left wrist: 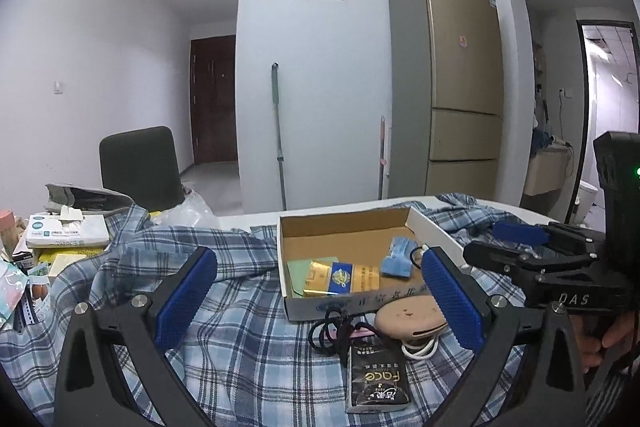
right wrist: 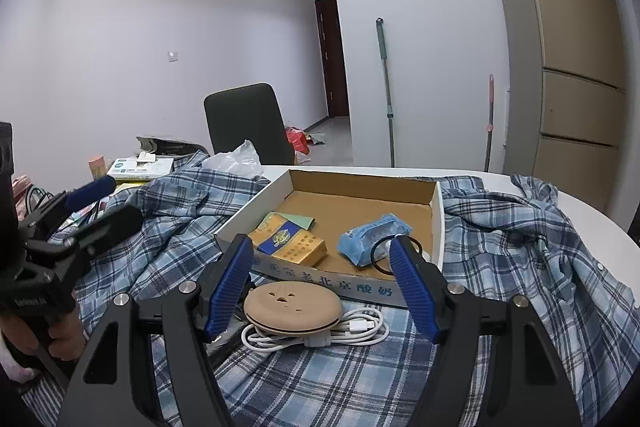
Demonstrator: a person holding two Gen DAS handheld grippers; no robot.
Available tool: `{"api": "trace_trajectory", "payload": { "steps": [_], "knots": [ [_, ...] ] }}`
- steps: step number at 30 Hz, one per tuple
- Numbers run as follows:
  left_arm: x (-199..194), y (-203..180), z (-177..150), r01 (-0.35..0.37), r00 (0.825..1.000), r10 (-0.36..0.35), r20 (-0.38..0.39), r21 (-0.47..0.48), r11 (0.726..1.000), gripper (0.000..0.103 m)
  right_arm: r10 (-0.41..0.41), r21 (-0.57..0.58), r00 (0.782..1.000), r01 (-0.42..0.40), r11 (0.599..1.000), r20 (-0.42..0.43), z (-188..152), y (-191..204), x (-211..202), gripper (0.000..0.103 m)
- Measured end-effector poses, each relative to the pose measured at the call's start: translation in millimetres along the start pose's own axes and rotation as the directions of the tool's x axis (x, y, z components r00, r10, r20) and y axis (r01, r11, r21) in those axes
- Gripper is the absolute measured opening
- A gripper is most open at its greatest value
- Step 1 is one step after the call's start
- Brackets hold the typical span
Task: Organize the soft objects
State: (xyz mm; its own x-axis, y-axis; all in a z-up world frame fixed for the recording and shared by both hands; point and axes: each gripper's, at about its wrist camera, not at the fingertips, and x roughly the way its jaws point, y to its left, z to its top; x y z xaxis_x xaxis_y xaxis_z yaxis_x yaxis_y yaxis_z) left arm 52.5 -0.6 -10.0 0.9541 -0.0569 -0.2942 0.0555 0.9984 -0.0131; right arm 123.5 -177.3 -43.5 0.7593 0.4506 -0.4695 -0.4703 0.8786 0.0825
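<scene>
A blue plaid shirt (right wrist: pixel 520 247) lies rumpled across a white table (right wrist: pixel 592 211), spread under and around a shallow cardboard box (right wrist: pixel 360 187). Inside the box sit a gold-and-blue cigarette pack (right wrist: pixel 290 241) over a green card (right wrist: pixel 298 221) on the left, and a crumpled blue cloth pouch (right wrist: pixel 370 235) with a black hair tie (right wrist: pixel 380 255) on the right. Just near of the box's front wall, on the shirt, rest a tan round case (right wrist: pixel 292 307) and a coiled white cable (right wrist: pixel 320 337); the left wrist view also shows a black cord (left wrist: pixel 332 331) and a dark packet marked "Face" (left wrist: pixel 378 383) beside them. At the far left of the table are a tissue box (left wrist: pixel 66 229), a clear plastic bag (right wrist: pixel 240 157) and assorted clutter. Beyond stand a dark chair (right wrist: pixel 246 123), a gold refrigerator (left wrist: pixel 464 67), and a green-handled mop (right wrist: pixel 386 87) against the wall.

The right hand-held gripper (right wrist: pixel 320 291) hovers low over the shirt with its blue pads (right wrist: pixel 230 283) set wide, the tan case and the box's near wall framed between them; it holds nothing. The left hand-held gripper (left wrist: pixel 320 295) is likewise spread wide and empty, raised a little above the shirt and aimed at the box's near left corner. Each is seen from the other's camera, gripped by a hand (right wrist: pixel 66 333) at the frame edge.
</scene>
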Motion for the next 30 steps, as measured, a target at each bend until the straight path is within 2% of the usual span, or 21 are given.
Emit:
{"api": "trace_trajectory", "payload": {
  "steps": [6,11,14,17,20,21,24,28,30],
  "knots": [
    [9,-3,-2,0.014,0.999,-0.013,-0.050,0.017,1.000,0.103,-0.005,0.016,1.000,0.005,1.000,-0.002,0,-3,1,0.070],
    [19,-4,-5,0.038,0.989,-0.034,-0.143,0.021,0.999,0.103,-0.017,0.005,1.000,0.017,1.000,-0.002,0,-1,1,0.070],
    [29,-7,-11,0.057,0.968,-0.052,-0.244,0.014,0.998,0.103,-0.030,0.009,0.999,0.030,1.000,-0.012,0,-2,3,0.070],
    [37,-15,-20,0.070,0.948,-0.056,-0.313,0.034,0.997,0.094,-0.036,0.021,0.999,0.037,0.999,-0.027,0,-5,6,0.070],
    [44,-22,-26,0.093,0.933,-0.066,-0.353,0.060,0.994,0.091,-0.040,0.032,0.998,0.041,0.999,-0.038,-1,-8,8,0.070],
    [47,-25,-29,0.106,0.925,-0.074,-0.374,0.067,0.992,0.087,-0.040,0.033,0.998,0.041,0.999,-0.043,-1,-8,8,0.070],
    [54,-31,-34,0.134,0.903,-0.089,-0.420,0.078,0.988,0.086,-0.038,0.032,0.998,0.040,0.999,-0.053,-2,-8,10,0.070],
    [62,-32,-39,0.151,0.881,-0.101,-0.463,0.073,0.986,0.077,-0.035,0.032,0.997,0.037,0.999,-0.064,-3,-7,12,0.070],
    [68,-32,-42,0.159,0.865,-0.107,-0.491,0.065,0.985,0.077,-0.031,0.035,0.997,0.033,0.999,-0.066,-3,-8,12,0.070]
  ]
}}
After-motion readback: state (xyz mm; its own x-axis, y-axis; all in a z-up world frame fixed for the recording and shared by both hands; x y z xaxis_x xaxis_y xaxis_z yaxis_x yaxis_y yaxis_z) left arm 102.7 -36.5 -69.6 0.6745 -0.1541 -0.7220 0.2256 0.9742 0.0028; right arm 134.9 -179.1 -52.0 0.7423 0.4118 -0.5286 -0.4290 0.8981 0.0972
